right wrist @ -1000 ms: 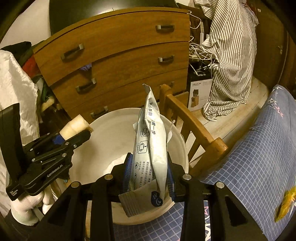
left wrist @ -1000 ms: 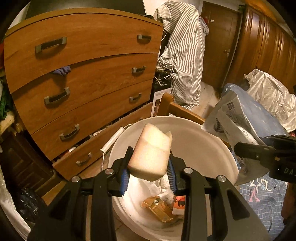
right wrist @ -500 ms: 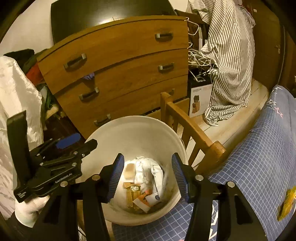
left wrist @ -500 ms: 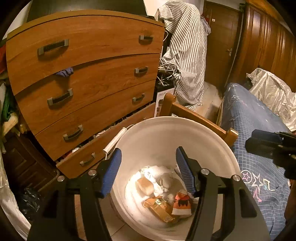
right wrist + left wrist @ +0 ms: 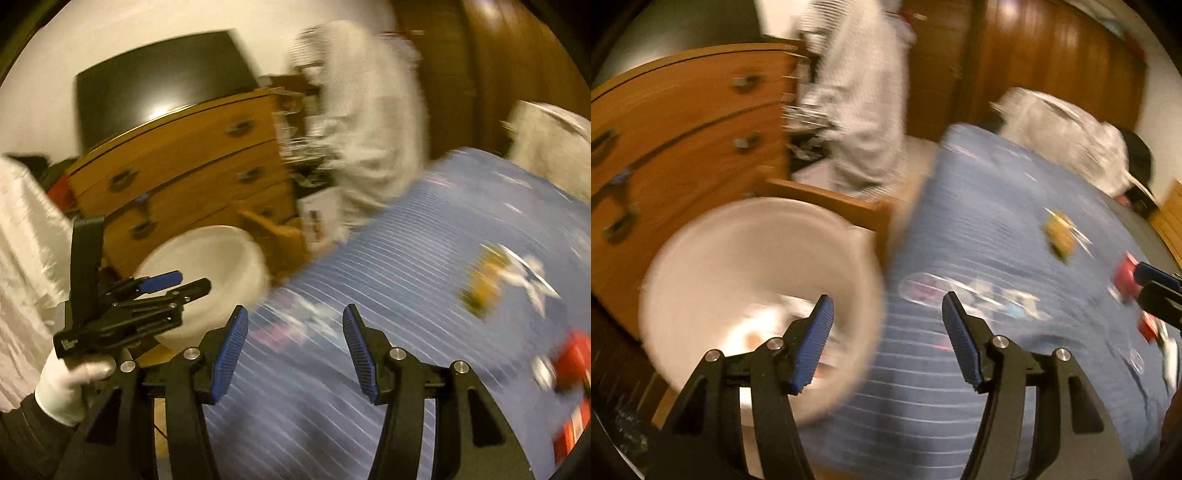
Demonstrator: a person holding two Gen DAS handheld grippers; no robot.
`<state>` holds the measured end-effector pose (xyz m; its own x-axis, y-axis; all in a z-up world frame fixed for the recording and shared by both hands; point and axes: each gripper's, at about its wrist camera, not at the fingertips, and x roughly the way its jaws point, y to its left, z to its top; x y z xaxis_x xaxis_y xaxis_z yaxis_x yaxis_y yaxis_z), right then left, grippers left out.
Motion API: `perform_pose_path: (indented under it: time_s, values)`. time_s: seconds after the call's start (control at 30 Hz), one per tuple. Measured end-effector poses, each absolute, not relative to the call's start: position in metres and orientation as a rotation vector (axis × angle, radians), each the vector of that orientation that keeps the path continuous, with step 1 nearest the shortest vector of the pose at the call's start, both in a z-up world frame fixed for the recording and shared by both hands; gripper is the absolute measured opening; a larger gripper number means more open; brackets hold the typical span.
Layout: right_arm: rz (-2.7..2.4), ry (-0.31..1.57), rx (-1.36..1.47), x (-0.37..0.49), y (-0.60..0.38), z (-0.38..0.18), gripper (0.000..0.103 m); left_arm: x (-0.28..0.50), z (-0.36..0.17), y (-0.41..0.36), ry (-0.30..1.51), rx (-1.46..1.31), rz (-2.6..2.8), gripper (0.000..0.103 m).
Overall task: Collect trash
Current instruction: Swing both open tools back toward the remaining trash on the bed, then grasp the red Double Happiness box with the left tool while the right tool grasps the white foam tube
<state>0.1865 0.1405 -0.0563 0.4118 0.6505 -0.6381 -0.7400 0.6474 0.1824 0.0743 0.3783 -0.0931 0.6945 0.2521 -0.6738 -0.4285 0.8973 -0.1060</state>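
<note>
Both views are blurred by motion. The white bin (image 5: 713,266) stands beside the bed with trash in its bottom. My left gripper (image 5: 888,317) is open and empty, over the bin's right rim and the blue bedspread (image 5: 997,258). My right gripper (image 5: 293,328) is open and empty above the bedspread (image 5: 406,295). On the bedspread lie a yellow wrapper (image 5: 1058,232) (image 5: 484,284) and a red packet (image 5: 1124,277) (image 5: 572,358). The left gripper (image 5: 173,284) shows in the right wrist view over the bin (image 5: 221,258), held by a white-gloved hand (image 5: 70,384). A tip of the right gripper (image 5: 1156,284) shows near the red packet.
A wooden chest of drawers (image 5: 683,129) stands behind the bin, and a wooden chair back (image 5: 827,199) sits between bin and bed. Striped clothing (image 5: 864,92) hangs beyond it. White crumpled fabric (image 5: 1063,129) lies at the far end of the bed.
A second ago the left gripper held a sponge and the right a grey pouch over the bin. Both dropped their items in and opened, then swung right toward the bedspread.
</note>
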Motion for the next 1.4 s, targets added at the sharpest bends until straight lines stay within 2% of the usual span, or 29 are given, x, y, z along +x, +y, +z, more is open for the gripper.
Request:
perform_pose_path:
  time_s: [0.3,0.43,0.5,0.57,0.67,0.9,0.97,1.07,1.17,1.37,1.4]
  values:
    - [0.413,0.747,0.02,0.17,-0.136,-0.092,0.055,0.141,-0.135,0.235,0.823,-0.155,0.083,0.059]
    - [0.273,0.73,0.084,0.163,-0.207,-0.101,0.057,0.16,-0.145,0.187,0.855,-0.115,-0.01,0.059]
    - [0.213,0.751,0.132,0.165,-0.235,-0.112,0.062,0.168,-0.148,0.164,0.861,-0.099,-0.051,0.061]
    - [0.195,0.778,0.179,0.173,-0.245,-0.124,0.072,0.176,-0.148,0.143,0.865,-0.078,-0.078,0.063]
    - [0.198,0.832,0.224,0.189,-0.252,-0.143,0.076,0.191,-0.15,0.114,0.876,-0.04,-0.13,0.068]
    - [0.201,0.889,0.236,0.223,-0.235,-0.165,0.076,0.234,-0.156,0.046,0.914,0.011,-0.269,0.071]
    - [0.212,0.891,0.22,0.229,-0.236,-0.167,0.069,0.245,-0.156,0.029,0.916,0.029,-0.301,0.071]
    - [0.232,0.879,0.199,0.225,-0.242,-0.164,0.065,0.266,-0.156,-0.002,0.919,0.057,-0.373,0.072]
    - [0.254,0.887,0.182,0.218,-0.254,-0.159,0.064,0.281,-0.158,-0.026,0.924,0.099,-0.425,0.077]
    - [0.341,0.924,0.161,0.207,-0.267,-0.157,0.065,0.31,-0.173,-0.041,0.989,0.122,-0.425,0.077]
    - [0.38,0.936,0.151,0.206,-0.263,-0.156,0.065,0.313,-0.176,-0.042,1.004,0.115,-0.427,0.074]
